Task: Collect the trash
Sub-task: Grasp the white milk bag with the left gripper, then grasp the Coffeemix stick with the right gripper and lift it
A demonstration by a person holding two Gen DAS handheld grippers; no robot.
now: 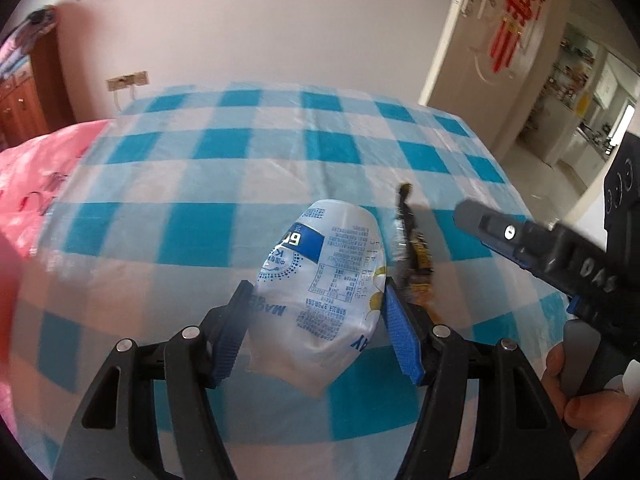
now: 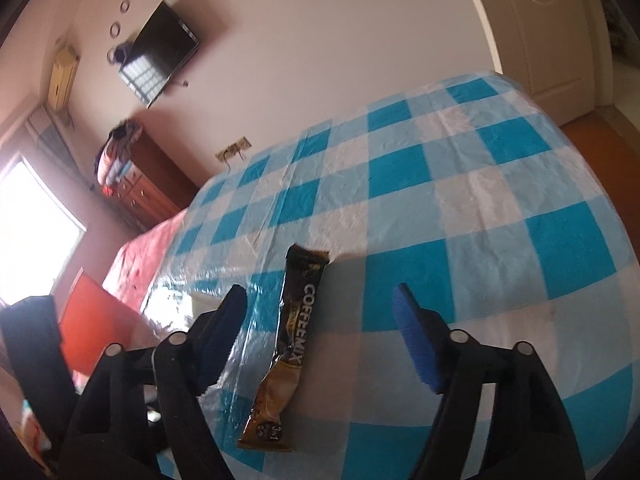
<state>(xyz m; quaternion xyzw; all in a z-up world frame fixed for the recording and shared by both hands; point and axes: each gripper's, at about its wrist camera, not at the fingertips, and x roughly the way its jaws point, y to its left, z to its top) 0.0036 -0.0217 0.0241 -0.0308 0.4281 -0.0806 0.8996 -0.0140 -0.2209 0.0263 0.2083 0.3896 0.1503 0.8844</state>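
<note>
My left gripper (image 1: 316,312) is shut on a crumpled white pouch with blue print (image 1: 324,280), held above the blue-and-white checked tablecloth (image 1: 248,160). A black and gold coffee-mix sachet (image 2: 298,340) lies flat on the cloth between the fingers of my right gripper (image 2: 318,300). Those jaws stand open, and neither blue pad touches the sachet. In the left wrist view the sachet (image 1: 414,252) shows just right of the pouch. The right gripper's dark body (image 1: 560,252) reaches in from the right, held by a hand (image 1: 580,392).
A pink plastic bag (image 1: 40,176) lies at the table's left end, and it shows as the pink bag (image 2: 140,256) beside a red object (image 2: 94,332) in the right wrist view. A wooden dresser (image 2: 148,184) stands by the wall, and a door (image 1: 484,48) is at the far right.
</note>
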